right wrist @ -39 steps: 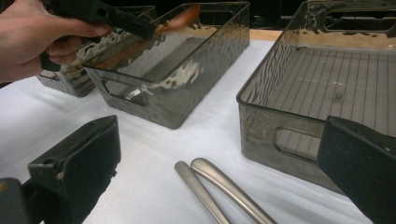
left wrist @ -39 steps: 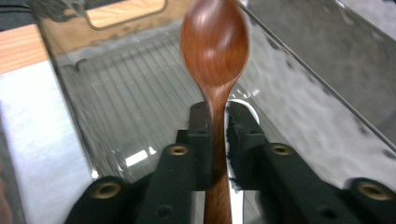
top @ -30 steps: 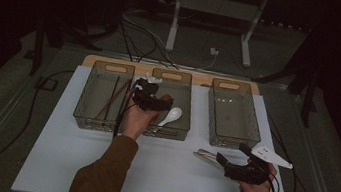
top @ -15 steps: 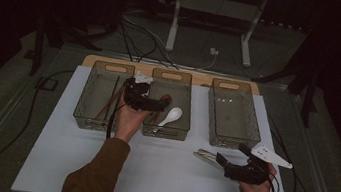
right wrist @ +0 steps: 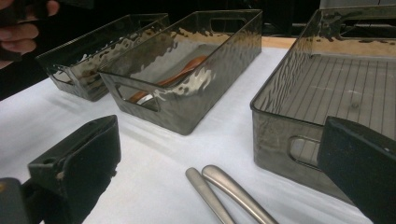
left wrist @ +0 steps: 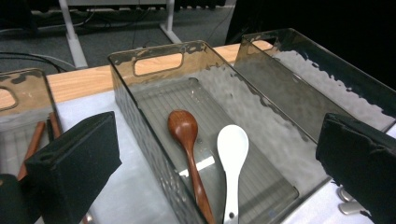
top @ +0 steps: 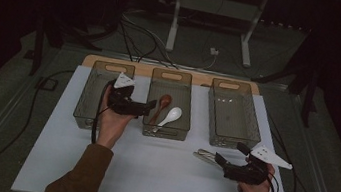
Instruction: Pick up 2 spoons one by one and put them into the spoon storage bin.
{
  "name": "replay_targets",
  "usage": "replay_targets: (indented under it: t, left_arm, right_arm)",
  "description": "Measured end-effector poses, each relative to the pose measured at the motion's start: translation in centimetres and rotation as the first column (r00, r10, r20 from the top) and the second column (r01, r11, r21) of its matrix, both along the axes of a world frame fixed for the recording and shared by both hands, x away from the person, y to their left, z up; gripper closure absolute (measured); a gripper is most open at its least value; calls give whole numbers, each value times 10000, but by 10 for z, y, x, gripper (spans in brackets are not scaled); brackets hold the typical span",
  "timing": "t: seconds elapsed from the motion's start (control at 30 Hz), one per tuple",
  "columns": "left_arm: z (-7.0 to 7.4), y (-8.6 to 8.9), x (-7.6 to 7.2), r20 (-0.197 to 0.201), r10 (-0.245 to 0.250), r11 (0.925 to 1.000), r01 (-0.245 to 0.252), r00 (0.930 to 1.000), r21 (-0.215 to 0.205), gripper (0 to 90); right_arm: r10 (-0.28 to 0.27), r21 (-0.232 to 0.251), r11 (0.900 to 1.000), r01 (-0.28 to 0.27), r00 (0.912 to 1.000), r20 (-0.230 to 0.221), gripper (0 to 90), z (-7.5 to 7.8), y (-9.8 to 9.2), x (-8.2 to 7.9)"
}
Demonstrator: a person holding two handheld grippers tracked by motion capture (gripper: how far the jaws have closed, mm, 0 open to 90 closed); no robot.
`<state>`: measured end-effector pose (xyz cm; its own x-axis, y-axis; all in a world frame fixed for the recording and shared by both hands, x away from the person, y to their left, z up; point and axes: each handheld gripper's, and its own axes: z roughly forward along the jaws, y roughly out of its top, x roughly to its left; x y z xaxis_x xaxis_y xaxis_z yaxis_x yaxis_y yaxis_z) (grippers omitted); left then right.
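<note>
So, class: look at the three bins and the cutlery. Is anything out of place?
Yes: two metal handles lie loose on the white mat, outside any bin, in front of the right bin. The brown spoon and white spoon lie in the middle bin.

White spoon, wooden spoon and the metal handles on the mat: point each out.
white spoon (left wrist: 232, 145), left gripper view, its bowl.
wooden spoon (left wrist: 182, 126), left gripper view, its bowl.
metal handles (right wrist: 229, 186), right gripper view, the nearer handle's shaft.

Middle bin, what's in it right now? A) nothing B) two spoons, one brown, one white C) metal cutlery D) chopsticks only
B: the middle bin holds a brown spoon and a white spoon lying side by side; the metal cutlery lies on the table in front of the right bin.
</note>
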<state>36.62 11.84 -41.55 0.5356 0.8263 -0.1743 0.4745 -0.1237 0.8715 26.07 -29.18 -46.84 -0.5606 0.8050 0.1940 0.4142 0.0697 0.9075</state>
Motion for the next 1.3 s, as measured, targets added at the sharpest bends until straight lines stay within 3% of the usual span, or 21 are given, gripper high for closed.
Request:
replay_targets:
  t: [0.2,0.33,0.63,1.0,1.17,1.3]
  left_arm:
    - [2,20,-17,258,-95,9996,103,9996,-280,7]
    - [-1,31,-27,121,-214,9998,214,9997,19,8]
    - [-16,53,-53,604,-546,9984,555,9967,-121,8]
    - [-33,80,-79,1357,-341,9985,396,9902,-382,8]
    - [-41,89,-88,1353,-112,9999,128,9907,-111,7]
    - [-41,95,-96,1421,79,9999,-57,9898,-161,7]
  right_arm:
    - [-50,107,9999,48,9999,147,0,0,-1,0]
    - [-39,52,10000,38,9999,139,0,-1,0,1]
    - [-213,-34,9998,214,9996,190,0,0,0,1]
    - [-324,-36,9995,325,9992,212,0,1,-1,0]
    - [-379,-13,9993,379,9993,42,0,1,-2,1]
    - [-421,43,9991,421,9991,-44,0,2,-3,1]
